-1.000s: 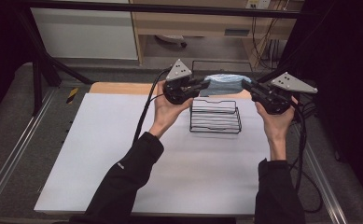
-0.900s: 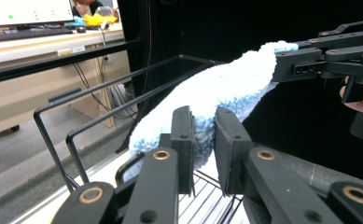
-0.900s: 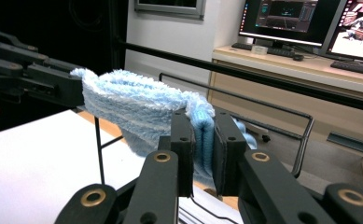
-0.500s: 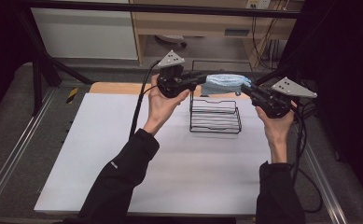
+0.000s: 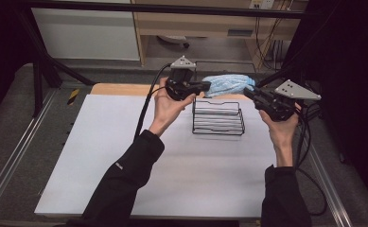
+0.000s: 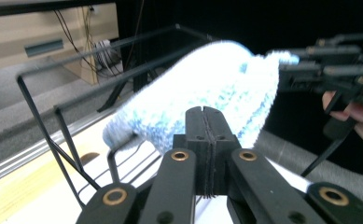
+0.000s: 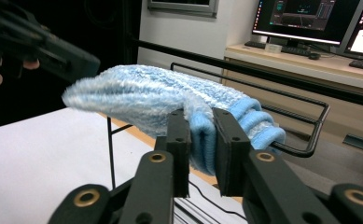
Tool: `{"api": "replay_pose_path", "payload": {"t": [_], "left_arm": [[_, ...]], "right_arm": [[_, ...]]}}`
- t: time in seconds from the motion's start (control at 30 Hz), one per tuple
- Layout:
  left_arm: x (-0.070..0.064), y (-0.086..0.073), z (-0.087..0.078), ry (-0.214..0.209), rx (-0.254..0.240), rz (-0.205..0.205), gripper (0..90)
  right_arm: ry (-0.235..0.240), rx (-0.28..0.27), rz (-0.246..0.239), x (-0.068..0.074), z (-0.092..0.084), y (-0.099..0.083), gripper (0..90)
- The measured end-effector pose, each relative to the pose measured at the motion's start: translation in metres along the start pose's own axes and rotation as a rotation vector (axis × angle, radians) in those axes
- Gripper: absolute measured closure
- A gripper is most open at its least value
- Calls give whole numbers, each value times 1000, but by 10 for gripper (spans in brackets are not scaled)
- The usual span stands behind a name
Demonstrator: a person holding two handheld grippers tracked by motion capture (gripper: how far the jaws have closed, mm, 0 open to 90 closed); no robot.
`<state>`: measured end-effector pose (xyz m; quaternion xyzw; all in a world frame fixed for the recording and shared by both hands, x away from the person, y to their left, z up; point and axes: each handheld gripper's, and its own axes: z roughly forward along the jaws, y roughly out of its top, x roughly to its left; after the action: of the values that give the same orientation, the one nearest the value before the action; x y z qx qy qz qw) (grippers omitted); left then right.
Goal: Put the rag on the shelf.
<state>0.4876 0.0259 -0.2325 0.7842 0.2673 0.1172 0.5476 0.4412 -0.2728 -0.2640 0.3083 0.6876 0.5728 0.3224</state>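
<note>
Sock (image 5: 230, 84) (fluffy blue) stretched between both grippers above wire basket (image 5: 218, 117)

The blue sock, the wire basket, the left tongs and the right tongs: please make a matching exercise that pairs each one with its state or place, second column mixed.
Things:
1. blue sock
2. wire basket
3. left tongs
4. right tongs

States or places:
A. clamped on the ribbed cuff end
B. held in the air between two tools
C. pressed fully together, a thin bit of fabric at the tip
D. standing on the white table top

Pairs: 1-B, 2-D, 3-C, 4-A
</note>
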Motion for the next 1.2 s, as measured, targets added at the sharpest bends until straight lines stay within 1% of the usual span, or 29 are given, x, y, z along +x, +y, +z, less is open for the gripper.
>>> {"api": "replay_pose_path", "payload": {"t": [0.1, 0.17, 0.23, 0.27, 0.3, 0.4, 0.43, 0.5, 0.53, 0.6, 0.63, 0.7, 0.77, 0.87, 0.93, 1.07, 1.2], "left_arm": [[-1, -5, 4, 14, 17, 19, 899], [-3, -7, 7, 26, 24, 35, 900], [-4, -9, 9, 37, 35, 51, 900], [-4, -10, 11, 43, 40, 55, 900], [-4, -11, 12, 46, 47, 58, 900], [-4, -13, 15, 52, 49, 61, 900], [-3, -14, 16, 52, 50, 64, 900], [-2, -17, 17, 53, 50, 67, 900], [-1, -18, 18, 54, 49, 66, 900], [0, -21, 19, 53, 46, 63, 900], [0, -22, 20, 53, 45, 63, 900], [2, -25, 21, 54, 46, 65, 900], [3, -26, 23, 56, 50, 67, 900], [5, -28, 27, 63, 42, 63, 900], [6, -28, 30, 73, 38, 62, 900], [8, -30, 35, 94, 40, 54, 900], [8, -30, 33, 95, 29, 59, 899]], "right_arm": [[3, 7, -6, 2, -1, 3, 723], [9, 8, 5, 4, -3, 7, 675], [13, 3, 3, 6, -4, 11, 618], [16, 0, 11, 7, -5, 14, 589], [21, -7, 10, 8, -6, 16, 578], [42, -26, 23, 11, -8, 22, 607], [51, -22, 33, 12, -8, 23, 658], [63, 9, 49, 12, -6, 23, 768], [66, 38, 65, 12, -3, 21, 825], [52, 83, 86, 11, 0, 15, 884], [47, 106, 101, 9, 3, 10, 900], [35, 126, 121, 5, 6, 1, 900], [18, 144, 130, 1, 8, -8, 900], [-9, 161, 139, -3, 13, -19, 900], [-18, 161, 141, -5, 17, -24, 900], [-50, 150, 131, -4, 25, -29, 900], [-50, 149, 125, -3, 26, -29, 900]]}}
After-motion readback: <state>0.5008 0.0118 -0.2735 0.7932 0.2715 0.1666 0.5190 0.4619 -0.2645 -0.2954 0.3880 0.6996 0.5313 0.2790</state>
